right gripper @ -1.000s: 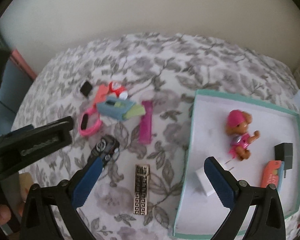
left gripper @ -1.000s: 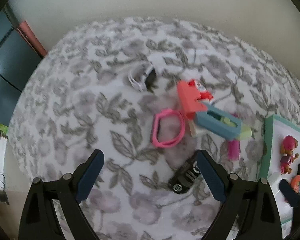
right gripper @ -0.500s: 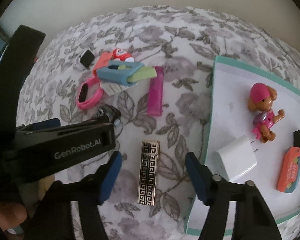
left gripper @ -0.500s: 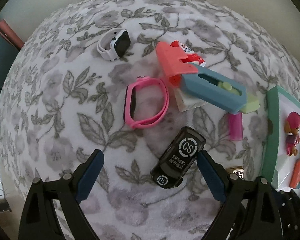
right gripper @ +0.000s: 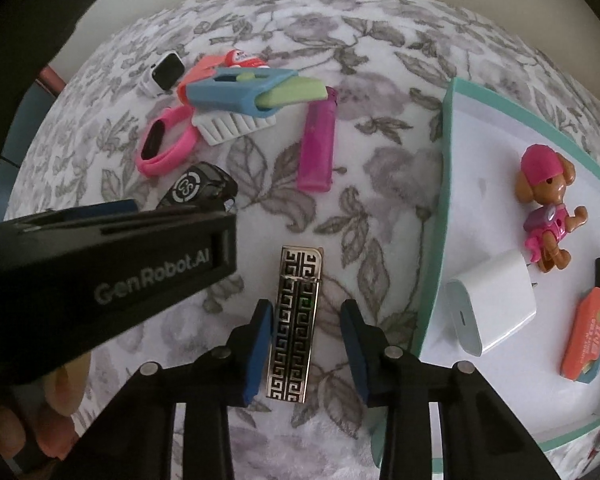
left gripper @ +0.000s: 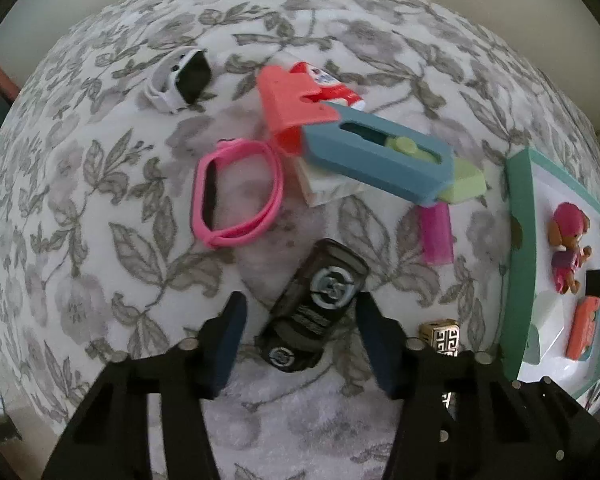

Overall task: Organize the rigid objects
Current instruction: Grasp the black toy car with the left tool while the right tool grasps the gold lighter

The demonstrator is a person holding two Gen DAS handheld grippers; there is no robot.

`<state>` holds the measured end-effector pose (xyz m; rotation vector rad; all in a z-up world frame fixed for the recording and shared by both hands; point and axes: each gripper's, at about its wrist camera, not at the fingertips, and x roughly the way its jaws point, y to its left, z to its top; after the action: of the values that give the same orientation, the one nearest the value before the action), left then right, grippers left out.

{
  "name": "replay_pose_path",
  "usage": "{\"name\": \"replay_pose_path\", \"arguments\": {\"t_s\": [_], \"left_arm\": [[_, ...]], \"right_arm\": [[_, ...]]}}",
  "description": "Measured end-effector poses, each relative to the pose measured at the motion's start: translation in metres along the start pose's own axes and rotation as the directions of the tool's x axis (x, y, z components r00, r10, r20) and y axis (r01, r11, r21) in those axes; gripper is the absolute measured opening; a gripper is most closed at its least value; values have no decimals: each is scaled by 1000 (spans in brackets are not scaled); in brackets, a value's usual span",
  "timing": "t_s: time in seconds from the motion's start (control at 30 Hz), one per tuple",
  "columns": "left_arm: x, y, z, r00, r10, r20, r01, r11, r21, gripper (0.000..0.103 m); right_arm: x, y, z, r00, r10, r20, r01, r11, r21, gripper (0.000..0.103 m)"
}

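My left gripper [left gripper: 300,326] has just been closing around the glossy black toy car [left gripper: 314,306], pads not clearly pressing it; the car's tail is hidden behind my fingers. My right gripper [right gripper: 306,334] has just been closing astride the gold-and-black patterned lighter [right gripper: 296,320]; a gap shows at its right pad. Both lie on the grey floral cloth [right gripper: 380,60]. The teal-rimmed white tray [right gripper: 436,272] beside holds a white charger [right gripper: 492,304], its far edge cut off

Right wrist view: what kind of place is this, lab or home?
Probably a home, likely a bed or sofa: a plush floral blanket against a plain wall, strewn with household odds like a toy dog, a charger and a pink lighter.
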<state>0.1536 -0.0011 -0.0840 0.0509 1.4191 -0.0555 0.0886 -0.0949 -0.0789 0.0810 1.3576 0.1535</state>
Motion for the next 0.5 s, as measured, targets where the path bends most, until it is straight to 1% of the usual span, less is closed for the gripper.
{"name": "replay_pose_path", "arguments": {"t_s": [0.07,0.13,0.23,0.3,0.4,0.5], "left_arm": [[6,-6,0,1000,12,-14,-11,1000,18,50],[10,-14,-2,1000,28,-8,-27,999,32,50],[12,-19,-3,1000,29,-6,-29,999,33,49],[13,-20,-4,999,34,-3,-34,999,40,49],[5,-24,-5,999,37,1,-37,998,47,44],[3,-24,-5,999,33,5,-33,999,34,42]], "right_arm": [[2,1,-3,1000,4,4,-4,1000,1,38],[3,0,-5,1000,12,9,-12,1000,6,38],[1,-3,-7,1000,14,18,-14,1000,2,38],[0,-2,-8,1000,9,22,-9,1000,-3,38],[1,2,-11,1000,-9,28,10,1000,-26,39],[0,7,-13,999,-24,33,26,999,-47,39]]}}
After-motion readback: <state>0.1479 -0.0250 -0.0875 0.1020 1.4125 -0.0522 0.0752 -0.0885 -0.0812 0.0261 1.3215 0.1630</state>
